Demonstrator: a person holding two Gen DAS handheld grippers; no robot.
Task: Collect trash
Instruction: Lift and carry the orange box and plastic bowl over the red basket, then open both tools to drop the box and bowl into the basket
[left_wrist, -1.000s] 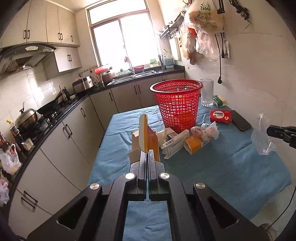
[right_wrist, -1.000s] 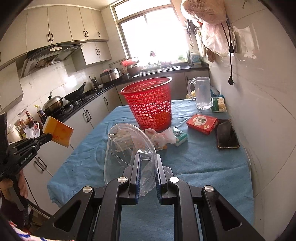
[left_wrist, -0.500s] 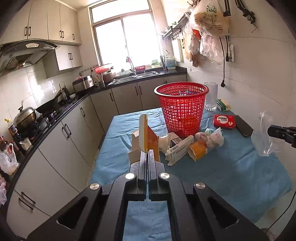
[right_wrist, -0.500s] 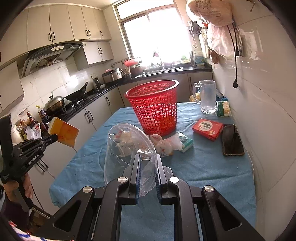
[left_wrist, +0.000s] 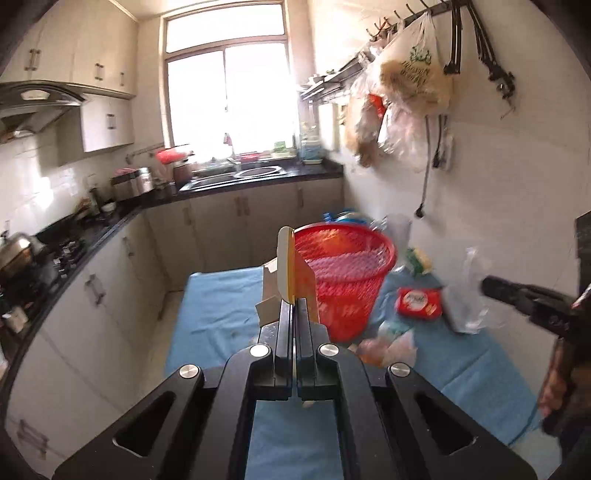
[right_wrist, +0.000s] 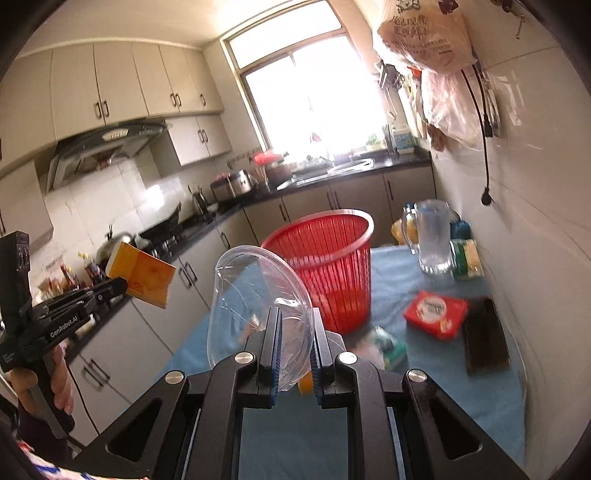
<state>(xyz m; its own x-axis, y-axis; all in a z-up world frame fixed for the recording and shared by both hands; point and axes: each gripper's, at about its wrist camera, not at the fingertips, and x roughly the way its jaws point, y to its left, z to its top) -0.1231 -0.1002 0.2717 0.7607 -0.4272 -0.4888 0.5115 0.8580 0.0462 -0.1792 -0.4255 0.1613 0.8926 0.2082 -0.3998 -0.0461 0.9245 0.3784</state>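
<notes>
1. Left gripper (left_wrist: 295, 306) clamps the orange carton (left_wrist: 301, 277) by a thin edge, short of the red basket (right_wrist: 325, 266); it may pivot and miss.
2. Right gripper (right_wrist: 295, 332) pinches the clear plastic lid (right_wrist: 255, 295); the flexing rim could slip out.
3. Remaining trash lies on the counter (right_wrist: 424, 387).

The left gripper (right_wrist: 122, 286) body reads "GenRobot.AI"; other print is illegible.

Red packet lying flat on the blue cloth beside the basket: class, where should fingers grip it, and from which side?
Grip the red packet across its narrower width, coming from straight above. It lies flat on the blue cloth, so its thin edges give little to pinch from the side. The red basket stands to its left, a dark phone-like slab close on its right.
</notes>
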